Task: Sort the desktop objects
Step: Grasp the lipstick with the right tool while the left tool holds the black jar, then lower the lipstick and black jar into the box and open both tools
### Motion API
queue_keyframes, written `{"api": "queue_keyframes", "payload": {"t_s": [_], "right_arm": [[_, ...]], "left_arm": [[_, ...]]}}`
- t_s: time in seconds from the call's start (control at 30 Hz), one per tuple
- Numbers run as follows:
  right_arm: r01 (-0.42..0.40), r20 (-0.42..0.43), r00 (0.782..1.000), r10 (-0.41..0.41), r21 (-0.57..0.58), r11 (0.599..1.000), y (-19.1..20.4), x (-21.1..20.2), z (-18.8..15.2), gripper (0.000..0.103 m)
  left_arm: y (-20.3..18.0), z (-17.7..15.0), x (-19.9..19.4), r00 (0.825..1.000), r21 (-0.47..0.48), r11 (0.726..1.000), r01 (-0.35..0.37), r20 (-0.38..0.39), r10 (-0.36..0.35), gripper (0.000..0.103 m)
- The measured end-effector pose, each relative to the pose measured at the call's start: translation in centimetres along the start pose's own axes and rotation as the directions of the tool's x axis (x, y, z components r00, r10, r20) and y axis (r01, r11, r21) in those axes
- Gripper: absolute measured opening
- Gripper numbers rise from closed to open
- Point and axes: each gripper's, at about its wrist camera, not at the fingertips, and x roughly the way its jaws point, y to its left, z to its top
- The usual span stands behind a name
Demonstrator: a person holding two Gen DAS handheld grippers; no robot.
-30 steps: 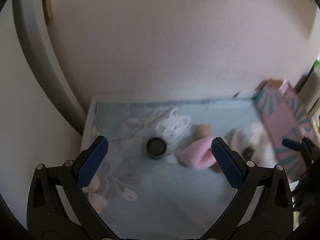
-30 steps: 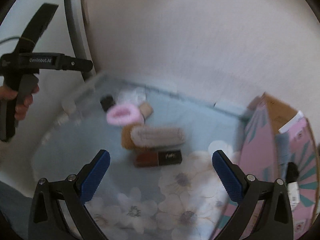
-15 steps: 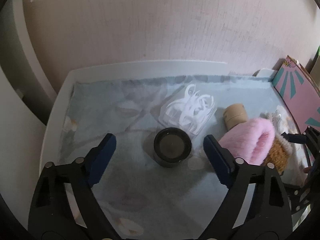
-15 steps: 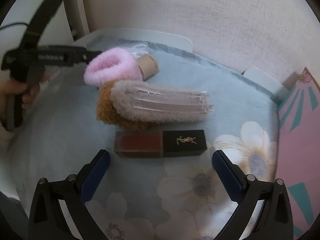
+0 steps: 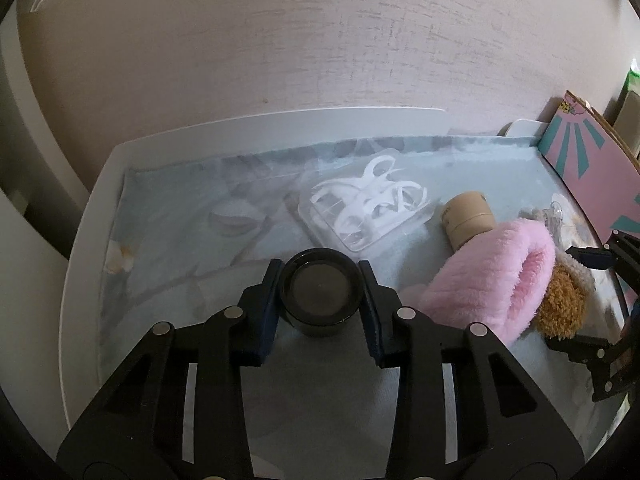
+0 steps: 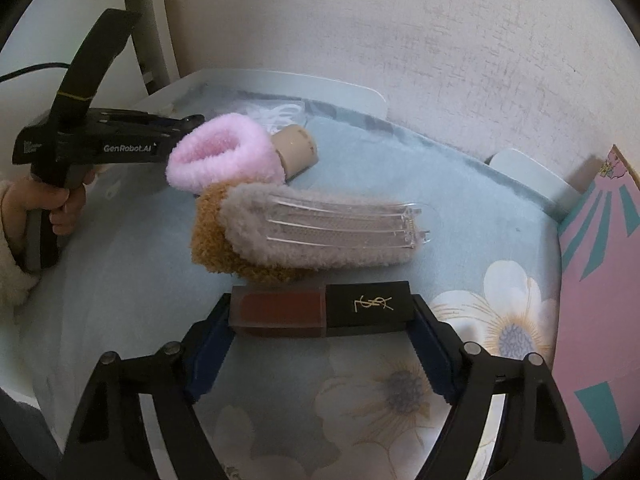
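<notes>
A small black round jar [image 5: 320, 300] stands on the blue floral cloth [image 5: 180, 240]. My left gripper [image 5: 319, 270] is closing, and its pads press on the jar's two sides. In the right wrist view the left gripper's body [image 6: 120, 144] shows at the far left, held by a hand [image 6: 60, 204]. A dark red lip gloss tube with a black cap [image 6: 320, 314] lies crosswise on the cloth. Still closing too, my right gripper [image 6: 320, 303] has one pad at each end of the tube, touching it.
A pink fluffy band [image 5: 492, 280], a tan cardboard tube [image 5: 468, 216] and a clear pack of white loops [image 5: 368, 204] lie beyond the jar. A grey fluffy clip [image 6: 320, 232] on a brown fluffy piece [image 6: 212, 232] lies behind the tube. A pink box [image 6: 600, 280] stands right.
Both grippers came down close to the cloth. The left jaws went from wide open to closed on the jar. The right jaws narrowed onto the ends of the lip gloss tube.
</notes>
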Motion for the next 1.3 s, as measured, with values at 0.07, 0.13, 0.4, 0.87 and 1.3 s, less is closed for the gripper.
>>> {"api": "queue_keyframes", "payload": {"t_s": [0.07,0.13,0.4,0.87,1.3], "right_arm": [[0.005,0.000,1.000,-0.005,0.007,1.000,0.2,0.1,0.1,0.080],[0.019,-0.008,1.000,-0.019,0.012,1.000,0.3,0.1,0.2,0.080],[0.031,-0.017,0.999,-0.030,0.090,0.995,-0.8,-2.9,1.4,0.080],[0.080,0.157,0.980,-0.123,0.251,0.965,-6.0,-17.5,6.1,0.080],[0.196,0.125,0.957,-0.262,0.388,0.901,-13.8,-23.2,1.1,0.080]], "left_arm": [[0.3,0.0,-0.3,1.000,-0.001,1.000,0.010,-0.004,-0.010,0.032],[0.3,0.1,-1.0,1.000,0.001,1.000,0.016,0.001,-0.016,0.032],[-0.9,2.7,-6.5,1.000,0.001,1.000,0.016,0.024,-0.016,0.032],[-6.4,12.7,-16.7,0.990,0.074,0.997,0.039,0.129,-0.048,0.032],[-20.3,17.2,-16.8,0.956,0.231,0.944,0.236,0.119,-0.268,0.032]]}}
